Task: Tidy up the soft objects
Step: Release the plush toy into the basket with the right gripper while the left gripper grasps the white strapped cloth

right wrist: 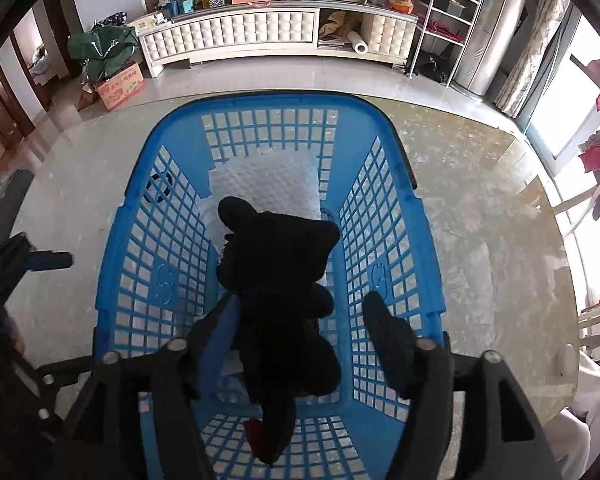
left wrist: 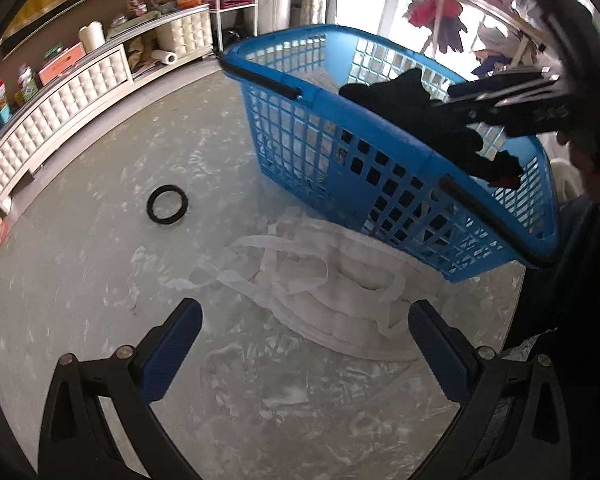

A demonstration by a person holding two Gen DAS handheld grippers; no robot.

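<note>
1. Left wrist view: left gripper (left wrist: 304,342) held wide apart over the marbled table (left wrist: 79,280), nothing between the blue pads.
2. Ahead of the fingertips and slightly toward the right finger, a white cloth bag (left wrist: 340,304) lying crumpled on the table, straps tangled, its near edge reaching in between the fingertips without touching either.
3. Beyond the bag, a blue basket (left wrist: 380,168) standing on the table, its near corner just over the bag's far edge.
4. Ahead of the left finger, well apart, a black ring (left wrist: 167,204) flat on the table.
5. Above the basket's rim, far ahead of the right finger, the right gripper (left wrist: 500,114) reaching in from the right, with a black plush toy (left wrist: 420,120) hanging at its tips.
6. Right wrist view: right gripper (right wrist: 300,320) pointed down into the blue basket (right wrist: 139,280), fingers spread.
7. Black plush toy (right wrist: 275,280) between the fingers, lying against the left finger, clear of the right one; no squeeze visible.
8. Beyond the fingertips, under the toy's head, a white quilted pad (right wrist: 267,184) on the basket floor.
9. Off to the left finger's side, outside the basket, the left gripper seen at the frame edge.
</note>
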